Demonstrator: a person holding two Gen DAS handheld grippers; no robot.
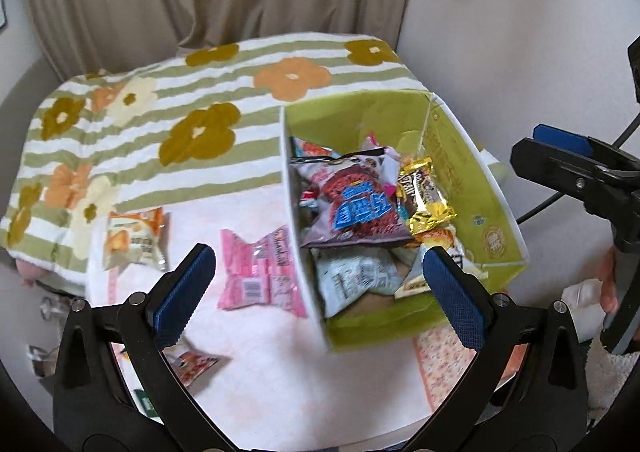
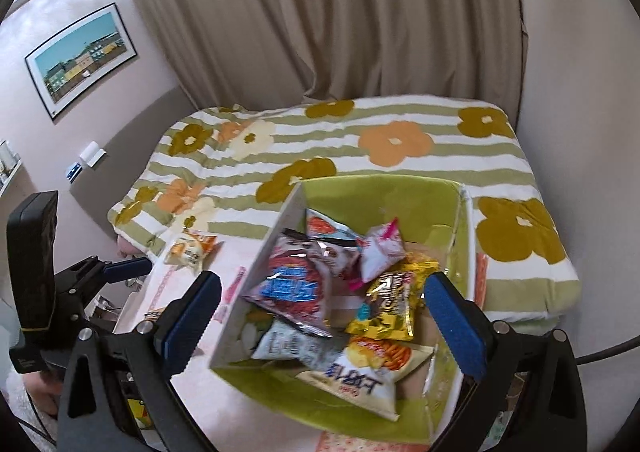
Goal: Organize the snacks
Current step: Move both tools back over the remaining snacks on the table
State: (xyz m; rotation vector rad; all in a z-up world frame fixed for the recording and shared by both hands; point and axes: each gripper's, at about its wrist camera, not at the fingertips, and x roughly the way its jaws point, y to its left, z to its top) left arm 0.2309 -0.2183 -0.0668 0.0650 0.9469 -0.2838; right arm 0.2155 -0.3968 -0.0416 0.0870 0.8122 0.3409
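Bed (image 1: pixel 248 352), pink snack (image 1: pixel 260 272) between left tool (image 1: pixel 316 284) fingers

Boxes: one green box (image 1: pixel 476 188)
Packets outside the box: at least three, an orange one (image 1: pixel 132 240), a pink one (image 1: pixel 260 272), a red-orange one (image 1: pixel 192 366)
Packets inside: seven or more, piled, exact count unclear
Grippers: two, left (image 1: pixel 316 288) and right (image 2: pixel 322 316)

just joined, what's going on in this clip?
A person with a claw in each hand is sorting snacks into a green box on a bed. The box already holds a pile of packets. Both the left claw and right claw are open and empty, over the box. A pink packet and an orange packet lie outside it on the sheet.
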